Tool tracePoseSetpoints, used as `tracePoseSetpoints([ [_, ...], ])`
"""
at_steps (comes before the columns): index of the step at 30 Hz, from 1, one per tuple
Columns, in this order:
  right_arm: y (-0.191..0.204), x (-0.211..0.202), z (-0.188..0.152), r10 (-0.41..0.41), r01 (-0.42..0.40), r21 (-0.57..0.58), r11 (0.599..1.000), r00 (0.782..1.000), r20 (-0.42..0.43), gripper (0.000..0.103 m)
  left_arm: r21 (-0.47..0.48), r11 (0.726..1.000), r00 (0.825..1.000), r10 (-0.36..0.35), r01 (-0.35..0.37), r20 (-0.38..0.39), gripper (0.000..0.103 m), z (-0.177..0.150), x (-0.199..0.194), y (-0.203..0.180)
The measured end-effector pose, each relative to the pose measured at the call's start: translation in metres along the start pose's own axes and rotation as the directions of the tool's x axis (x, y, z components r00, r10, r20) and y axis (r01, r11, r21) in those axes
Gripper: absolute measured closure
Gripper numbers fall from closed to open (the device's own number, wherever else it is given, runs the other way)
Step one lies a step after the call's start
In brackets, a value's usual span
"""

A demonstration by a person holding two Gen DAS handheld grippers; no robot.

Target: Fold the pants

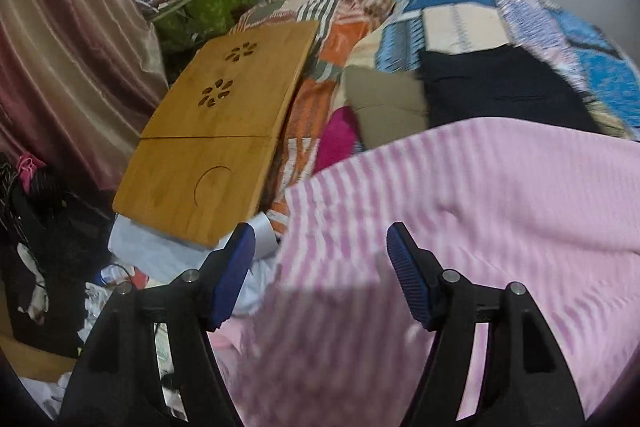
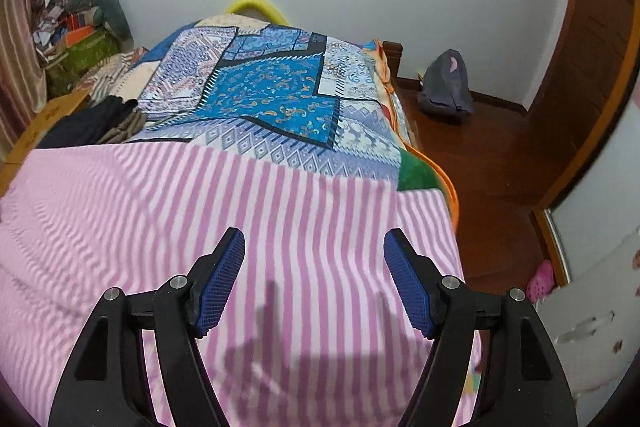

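Pink and white striped pants (image 2: 248,211) lie spread flat across the near end of the bed; they also show in the left wrist view (image 1: 460,227). My left gripper (image 1: 320,247) is open and empty above the pants' left edge. My right gripper (image 2: 314,251) is open and empty above the pants near their right edge. Neither touches the cloth.
A patchwork blue bedspread (image 2: 276,95) covers the bed. Dark folded clothes (image 1: 500,87) and a khaki piece (image 1: 384,107) lie beyond the pants. A wooden lap tray (image 1: 216,131) rests at the bed's left. Clutter (image 1: 60,247) fills the floor at left. A grey backpack (image 2: 444,87) stands on the wooden floor at right.
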State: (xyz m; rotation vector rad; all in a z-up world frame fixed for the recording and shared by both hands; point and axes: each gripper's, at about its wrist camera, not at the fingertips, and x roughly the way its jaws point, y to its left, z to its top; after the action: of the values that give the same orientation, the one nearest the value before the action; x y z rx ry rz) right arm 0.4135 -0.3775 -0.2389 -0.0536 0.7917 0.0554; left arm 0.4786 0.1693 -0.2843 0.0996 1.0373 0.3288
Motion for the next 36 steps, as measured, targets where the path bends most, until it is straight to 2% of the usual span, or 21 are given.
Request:
tracePoseSetpoints([
  [6,0.009,0.031,0.018,0.045,-0.046,-0.022,0.999,0.999,-0.016,0.034,-0.042,0.999,0.997,0.009,-0.013,-0.081,0.035,0.014,0.065,0.018],
  [8,0.016,0.041,0.025,0.060,-0.061,-0.033,0.998,0.998,-0.022,0.034,-0.061,0.998,0.992,0.015,-0.022,-0.121,0.028,0.016,0.084,0.021],
  [11,0.032,0.055,0.036,0.106,-0.109,-0.079,0.991,0.994,-0.036,0.034,-0.123,0.992,0.982,-0.059,0.037,-0.179,0.026,0.016,0.107,0.025],
  [15,0.050,0.075,0.045,0.132,-0.140,-0.140,0.980,0.989,-0.064,0.031,-0.086,0.995,0.981,-0.069,0.054,-0.182,0.026,0.016,0.113,0.017],
  [16,0.050,0.077,0.046,0.156,-0.164,-0.132,0.978,0.986,-0.065,0.031,-0.079,0.995,0.980,-0.070,0.057,-0.184,0.027,0.017,0.114,0.015],
  [18,0.047,0.081,0.049,0.199,-0.206,-0.104,0.973,0.977,-0.080,0.033,-0.067,0.994,0.977,-0.098,0.087,-0.190,0.038,0.016,0.114,0.013],
  [19,0.045,0.083,0.050,0.224,-0.232,-0.079,0.970,0.970,-0.092,0.039,-0.061,0.991,0.972,-0.126,0.116,-0.198,0.048,0.017,0.115,0.010],
  [21,0.044,0.085,0.048,0.281,-0.286,-0.029,0.958,0.953,-0.117,0.053,-0.047,0.993,0.974,-0.119,0.112,-0.194,0.050,0.017,0.113,0.006],
  [22,0.045,0.084,0.047,0.297,-0.302,-0.023,0.953,0.947,-0.120,0.057,-0.038,0.993,0.975,-0.113,0.107,-0.190,0.055,0.017,0.112,0.003],
  [23,0.047,0.081,0.045,0.295,-0.301,-0.034,0.953,0.948,-0.118,0.061,-0.032,0.994,0.976,-0.113,0.109,-0.187,0.060,0.017,0.110,0.000],
  [25,0.053,0.079,0.044,0.300,-0.308,-0.050,0.950,0.946,-0.121,0.076,-0.019,0.996,0.981,-0.086,0.084,-0.175,0.065,0.016,0.106,-0.005],
  [26,0.057,0.078,0.044,0.284,-0.293,-0.059,0.954,0.950,-0.127,0.080,-0.013,0.997,0.983,-0.072,0.071,-0.167,0.069,0.016,0.104,-0.006],
  [27,0.063,0.076,0.044,0.272,-0.282,-0.066,0.957,0.953,-0.130,0.089,-0.005,0.998,0.986,-0.057,0.057,-0.156,0.071,0.016,0.102,-0.007],
  [28,0.067,0.075,0.044,0.259,-0.271,-0.079,0.959,0.957,-0.131,0.094,-0.001,0.999,0.989,-0.041,0.042,-0.141,0.075,0.016,0.098,-0.008],
  [29,0.076,0.071,0.043,0.217,-0.232,-0.116,0.966,0.968,-0.125,0.095,-0.003,1.000,0.991,-0.030,0.030,-0.128,0.078,0.016,0.094,-0.008],
  [32,0.087,0.068,0.044,0.149,-0.165,-0.173,0.971,0.983,-0.104,0.098,-0.026,1.000,0.995,-0.017,0.015,-0.096,0.082,0.018,0.083,-0.003],
  [36,0.078,0.057,0.048,0.129,-0.136,-0.118,0.984,0.989,-0.068,0.099,-0.055,0.998,0.998,-0.036,0.033,-0.046,0.084,0.021,0.059,0.011],
])
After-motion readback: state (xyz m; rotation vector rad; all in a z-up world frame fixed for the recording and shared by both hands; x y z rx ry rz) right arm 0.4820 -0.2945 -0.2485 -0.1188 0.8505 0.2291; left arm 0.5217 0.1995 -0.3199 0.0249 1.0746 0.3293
